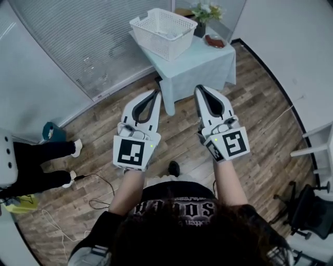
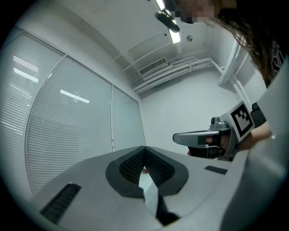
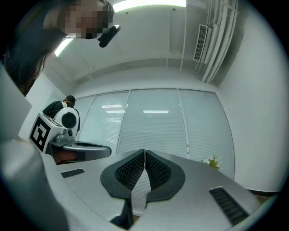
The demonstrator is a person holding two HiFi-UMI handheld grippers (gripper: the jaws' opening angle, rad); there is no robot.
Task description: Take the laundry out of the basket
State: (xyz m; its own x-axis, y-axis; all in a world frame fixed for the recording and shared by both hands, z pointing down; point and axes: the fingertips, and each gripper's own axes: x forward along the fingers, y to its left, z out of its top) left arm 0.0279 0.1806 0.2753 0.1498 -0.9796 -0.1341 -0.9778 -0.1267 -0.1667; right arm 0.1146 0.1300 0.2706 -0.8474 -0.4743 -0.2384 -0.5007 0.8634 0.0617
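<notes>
A white slatted laundry basket (image 1: 163, 32) stands on a small table (image 1: 203, 62) draped in pale cloth, at the far side of the room. A bit of pale laundry shows inside it. Both grippers are held up in front of me, well short of the table. My left gripper (image 1: 156, 93) is shut with nothing in it, its tips touching in the left gripper view (image 2: 144, 148). My right gripper (image 1: 199, 88) is shut and empty too, pads together in the right gripper view (image 3: 144, 151). Both point upward toward walls and ceiling.
A potted plant (image 1: 204, 15) and a red object (image 1: 214, 41) sit on the table behind the basket. Frosted glass partitions (image 1: 78, 47) line the left. A person's legs (image 1: 44, 161) and cables (image 1: 88, 192) are at the left on the wooden floor. A chair (image 1: 307, 208) stands at right.
</notes>
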